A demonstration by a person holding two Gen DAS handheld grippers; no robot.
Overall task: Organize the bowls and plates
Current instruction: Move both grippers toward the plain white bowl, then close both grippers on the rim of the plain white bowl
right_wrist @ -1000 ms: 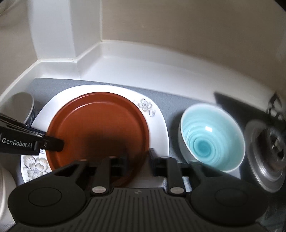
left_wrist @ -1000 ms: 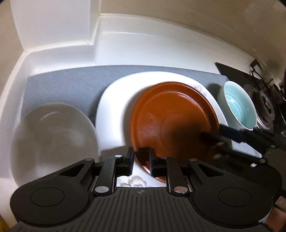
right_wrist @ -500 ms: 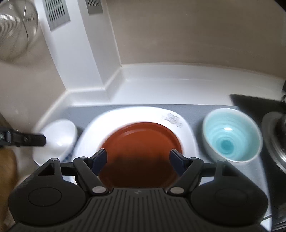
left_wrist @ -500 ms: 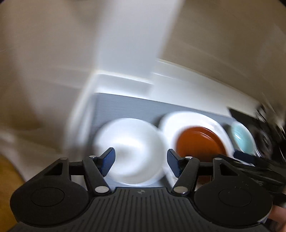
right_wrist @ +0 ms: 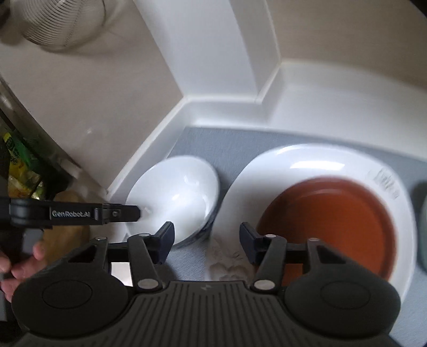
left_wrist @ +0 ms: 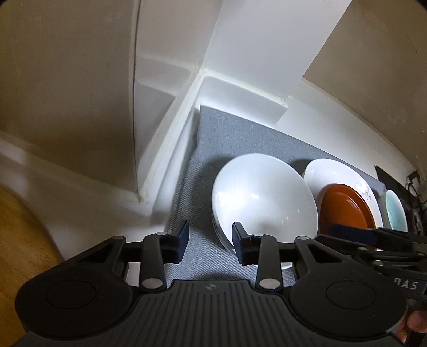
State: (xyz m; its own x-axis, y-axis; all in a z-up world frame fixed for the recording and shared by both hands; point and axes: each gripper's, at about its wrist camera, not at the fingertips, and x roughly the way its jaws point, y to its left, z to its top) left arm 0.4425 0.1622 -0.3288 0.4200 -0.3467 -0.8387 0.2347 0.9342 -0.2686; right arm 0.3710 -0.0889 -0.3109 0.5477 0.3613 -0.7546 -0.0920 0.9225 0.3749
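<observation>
While both grippers hang above the grey mat (left_wrist: 234, 138), neither one holds anything. The left gripper (left_wrist: 210, 241) has its jaws wide apart, nothing between them but bare mat; its right fingertip (left_wrist: 238, 237) overlaps the near rim of the white bowl (left_wrist: 263, 197) in the left wrist view, though whether it touches the bowl cannot be told. The right gripper (right_wrist: 206, 240) also stands with jaws spread wide — between them lie a strip of mat and the near edge of the white plate (right_wrist: 267, 170), blurred there.

The white bowl sits at the left end of the mat, close to the white ledge (left_wrist: 170, 141) in the corner; a darker rim shows under its near side, so it may be resting in another bowl, but that is not clear. Just beside it, to the right, the large white plate lies flat on the mat with the brown plate (right_wrist: 328, 224) stacked on it, set toward the plate's near right. A small grey pattern marks the white plate's far right rim. Beyond the plates, at the right end, is the pale blue bowl (left_wrist: 395, 211) — only a sliver of it shows in the right wrist view.

A wire strainer (right_wrist: 61, 21) hangs on the wall at upper left.
</observation>
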